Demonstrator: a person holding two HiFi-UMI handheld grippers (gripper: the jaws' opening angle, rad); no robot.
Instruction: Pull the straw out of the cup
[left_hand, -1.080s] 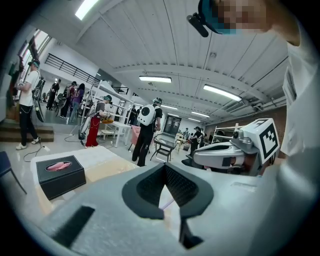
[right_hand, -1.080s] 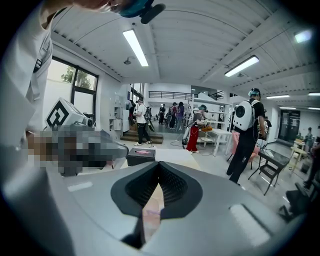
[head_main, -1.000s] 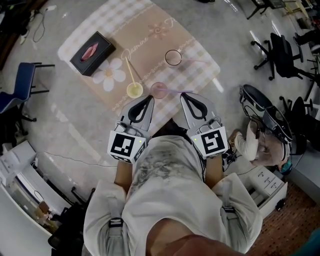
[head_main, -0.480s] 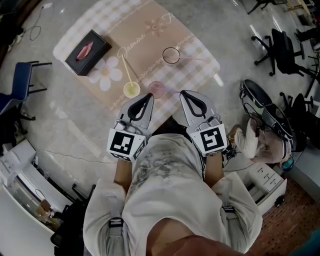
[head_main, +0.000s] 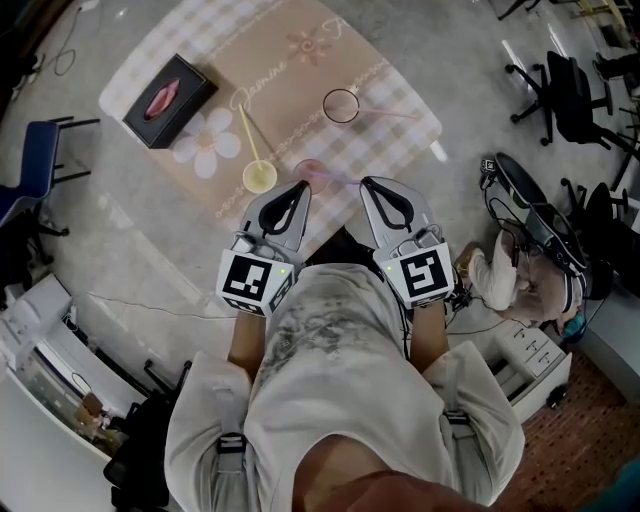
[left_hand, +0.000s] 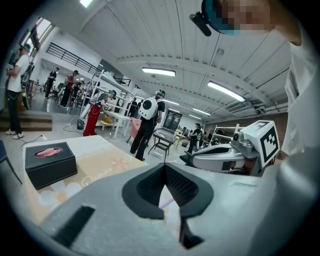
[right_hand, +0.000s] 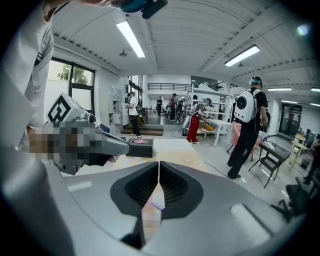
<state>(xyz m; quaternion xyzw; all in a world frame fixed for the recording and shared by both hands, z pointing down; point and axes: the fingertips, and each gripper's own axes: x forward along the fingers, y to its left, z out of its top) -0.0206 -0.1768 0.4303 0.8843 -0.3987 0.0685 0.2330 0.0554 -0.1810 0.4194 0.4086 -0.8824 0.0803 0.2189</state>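
**A:** Which cup lies nearest the tools?

**B:** The small translucent pink plastic cup (head_main: 311, 169). It stands near the table's front edge, just ahead of the left gripper (head_main: 299, 190) and well to the left of the right gripper (head_main: 369, 187). So the left one is nearer the cup. Its thin lilac straw (head_main: 340, 181) shows only faintly and leans out low to the right, with its free end towards the right gripper.

**A:** Are there other cups?

**B:** Two. A pale yellow cup (head_main: 259, 177) stands just left of the left gripper, and its long yellow straw (head_main: 246, 130) slants away up and left. A clear dark-rimmed glass (head_main: 341, 104) stands farther back, with a pink straw (head_main: 390, 113) pointing right. The task doesn't say which cup is meant, so I judge it to be the pink one by nearness.

**A:** And the jaws?

**B:** On both grippers the tips are drawn together with nothing between them. Whichever one takes the straw must spread first, then pull along the straw's lean.

**A:** What about the surface and the room?

**B:** A beige-and-white checked cloth (head_main: 290, 85) with daisy prints covers the table, and a black tissue box (head_main: 168, 100) sits at its far left. Around it are a grey polished floor (head_main: 480, 60) and black office chairs (head_main: 565, 95) to the right. People (left_hand: 149, 117) stand about in a lit hall.
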